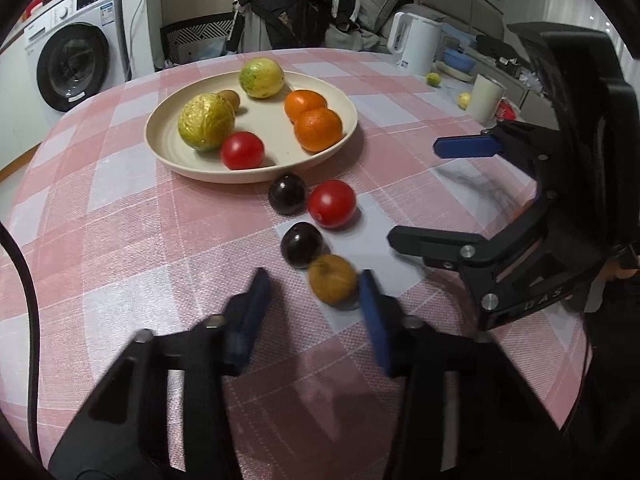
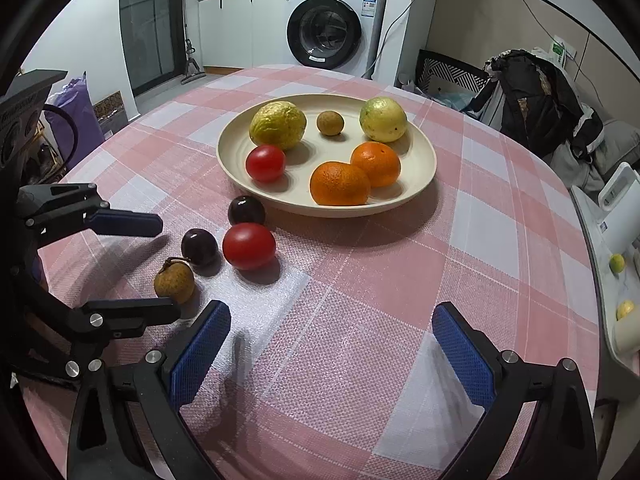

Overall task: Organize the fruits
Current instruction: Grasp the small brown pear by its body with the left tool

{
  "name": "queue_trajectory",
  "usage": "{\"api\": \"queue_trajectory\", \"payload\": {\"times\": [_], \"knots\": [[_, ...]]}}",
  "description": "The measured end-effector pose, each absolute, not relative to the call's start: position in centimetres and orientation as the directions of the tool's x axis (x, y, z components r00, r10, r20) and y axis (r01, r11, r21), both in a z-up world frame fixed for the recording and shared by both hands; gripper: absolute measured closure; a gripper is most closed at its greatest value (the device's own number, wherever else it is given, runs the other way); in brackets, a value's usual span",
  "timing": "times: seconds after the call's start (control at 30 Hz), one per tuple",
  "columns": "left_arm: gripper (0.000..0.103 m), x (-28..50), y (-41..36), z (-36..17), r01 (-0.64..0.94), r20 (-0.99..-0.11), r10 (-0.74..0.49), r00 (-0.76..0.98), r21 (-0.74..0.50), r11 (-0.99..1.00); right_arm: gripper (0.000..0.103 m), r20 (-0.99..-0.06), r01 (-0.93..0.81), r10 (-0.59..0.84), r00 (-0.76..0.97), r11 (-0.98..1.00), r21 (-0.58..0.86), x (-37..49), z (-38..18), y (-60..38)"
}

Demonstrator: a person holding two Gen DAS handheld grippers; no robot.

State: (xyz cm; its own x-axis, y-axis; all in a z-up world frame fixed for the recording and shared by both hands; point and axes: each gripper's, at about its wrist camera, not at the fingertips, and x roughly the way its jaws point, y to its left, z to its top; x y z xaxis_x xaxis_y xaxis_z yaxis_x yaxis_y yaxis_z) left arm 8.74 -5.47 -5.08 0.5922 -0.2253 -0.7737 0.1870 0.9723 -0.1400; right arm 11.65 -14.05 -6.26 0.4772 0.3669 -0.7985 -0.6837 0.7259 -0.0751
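Observation:
A cream plate point(image 1: 168, 152) point(image 2: 420, 184) on the pink checked table holds two yellow-green fruits, two oranges point(image 2: 340, 184), a red tomato point(image 2: 265, 163) and a small brown fruit point(image 2: 330, 123). On the cloth in front lie two dark plums point(image 1: 287, 194) point(image 1: 301, 245), a red tomato point(image 1: 332, 203) point(image 2: 249, 246) and a brown longan point(image 1: 333, 280) point(image 2: 175, 282). My left gripper point(image 1: 316, 292) point(image 2: 160, 264) is open, its fingers either side of the longan, the right pad close to it. My right gripper point(image 2: 332, 344) point(image 1: 416, 192) is open and empty over bare cloth.
A white kettle point(image 1: 416, 42), a white cup point(image 1: 486, 96) and small yellow fruits point(image 2: 617, 263) stand on a side counter to the right of the table. A chair with dark clothes point(image 1: 296, 8) is behind the table. A washing machine point(image 2: 336, 20) stands further off.

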Motion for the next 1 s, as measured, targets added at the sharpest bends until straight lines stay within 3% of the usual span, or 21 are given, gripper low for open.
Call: {"api": "queue_trajectory", "payload": {"times": [0.07, 0.63, 1.0], "knots": [[0.081, 8.7, -5.4, -5.0, 0.193, -0.771, -0.239, 0.59, -0.153, 0.969, 0.0, -0.798, -0.683, 0.369, 0.476, 0.727, -0.071, 11.7, -6.3, -14.1], [0.081, 7.9, -1.7, -1.6, 0.111, -0.697, -0.186, 0.693, -0.151, 0.982, 0.002, -0.785, -0.703, 0.417, 0.458, 0.711, -0.032, 11.1, -6.3, -12.5], [0.081, 7.6, -0.9, -1.2, 0.077, -0.687, -0.155, 0.71, -0.143, 0.987, 0.021, -0.794, -0.688, 0.394, 0.462, 0.725, -0.041, 11.5, -6.8, -11.3]]}}
